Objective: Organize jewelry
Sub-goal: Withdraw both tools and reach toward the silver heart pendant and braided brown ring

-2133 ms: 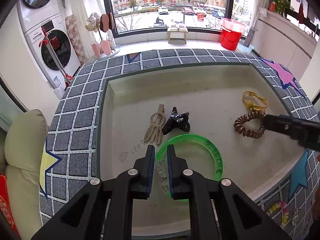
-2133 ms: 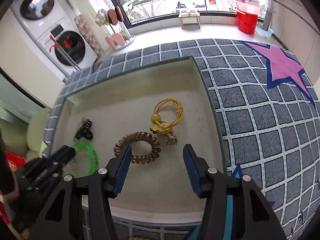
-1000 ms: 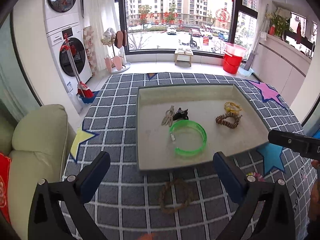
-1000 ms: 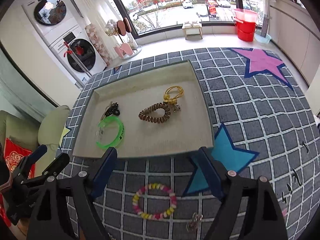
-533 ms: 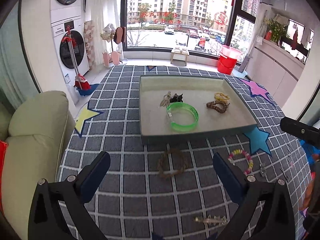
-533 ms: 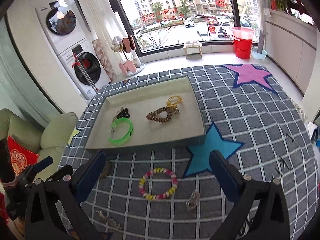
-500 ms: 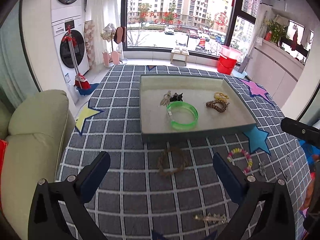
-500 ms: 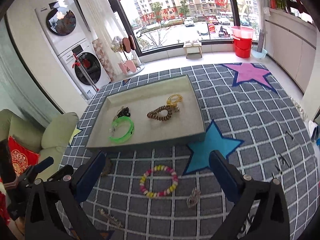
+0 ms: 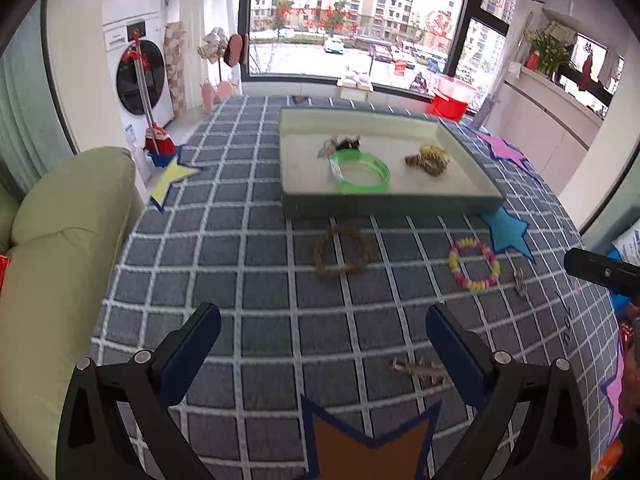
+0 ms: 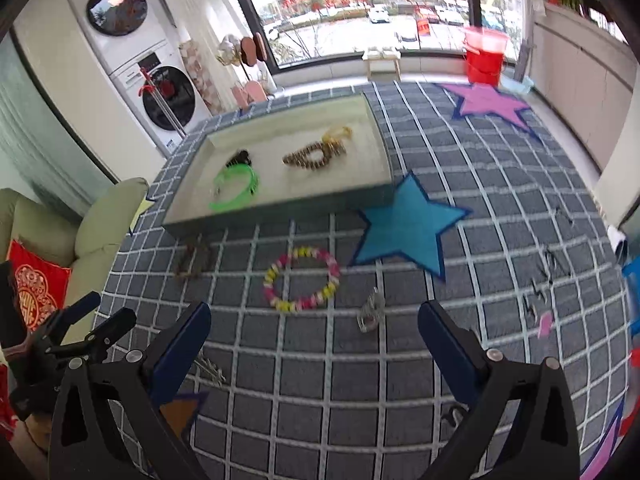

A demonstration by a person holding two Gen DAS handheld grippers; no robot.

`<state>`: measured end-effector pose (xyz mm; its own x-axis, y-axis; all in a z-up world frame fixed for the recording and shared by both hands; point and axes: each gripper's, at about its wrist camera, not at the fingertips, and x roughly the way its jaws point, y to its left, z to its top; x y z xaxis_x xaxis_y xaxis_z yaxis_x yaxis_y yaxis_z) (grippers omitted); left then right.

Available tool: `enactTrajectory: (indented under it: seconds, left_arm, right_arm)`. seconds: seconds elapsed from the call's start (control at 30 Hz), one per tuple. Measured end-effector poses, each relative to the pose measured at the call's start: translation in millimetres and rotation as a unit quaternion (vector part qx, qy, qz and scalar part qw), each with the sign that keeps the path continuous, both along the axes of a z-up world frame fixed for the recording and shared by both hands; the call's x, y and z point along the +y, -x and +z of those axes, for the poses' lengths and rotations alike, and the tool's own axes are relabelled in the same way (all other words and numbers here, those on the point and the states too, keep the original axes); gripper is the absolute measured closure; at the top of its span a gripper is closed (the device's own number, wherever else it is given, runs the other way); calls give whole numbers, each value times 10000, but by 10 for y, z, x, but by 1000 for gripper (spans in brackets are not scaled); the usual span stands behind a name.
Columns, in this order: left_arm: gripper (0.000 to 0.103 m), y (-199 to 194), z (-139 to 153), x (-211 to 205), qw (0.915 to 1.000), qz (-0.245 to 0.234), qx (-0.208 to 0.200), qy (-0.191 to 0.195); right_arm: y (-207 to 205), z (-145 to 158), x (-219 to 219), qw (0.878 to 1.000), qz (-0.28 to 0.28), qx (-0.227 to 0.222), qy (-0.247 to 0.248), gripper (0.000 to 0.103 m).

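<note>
While both pairs of jaws stand wide and empty, we weigh the bead bracelet [image 10: 301, 280].
It lies ahead of the right gripper [image 10: 314, 334] (nearer than the left gripper [image 9: 323, 334]), short of the tray [image 10: 280, 210].

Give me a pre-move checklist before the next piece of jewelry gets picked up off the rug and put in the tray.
1. Left gripper open and empty: ok, nothing between its fingers.
2. Right gripper open and empty: ok, jaws wide.
3. Next piece free to grab: ok, the beaded bracelet lies flat on the rug, apart from the silver clip.
4. Brown bracelet reachable: ok, on the rug just in front of the tray.
5. Room in the tray: ok, bare floor beside the green bangle.
6. Small dark pieces at right: cannot tell, blurred.
</note>
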<state>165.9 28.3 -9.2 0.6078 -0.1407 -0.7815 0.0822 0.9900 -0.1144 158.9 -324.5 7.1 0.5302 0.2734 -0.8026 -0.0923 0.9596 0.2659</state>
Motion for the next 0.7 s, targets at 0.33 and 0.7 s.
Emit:
enactTrajectory:
  seconds: [0.33,0.7]
  left_arm:
    - [0,153,-254,-179,9982,-59,533,251]
    - [0,-24,-336,-261,9981,95,593,116]
  right_arm:
    - [106,-326,-134,9990,-137,390,142,0]
    - [61,-463,-143,9985,-165,436,289,0]
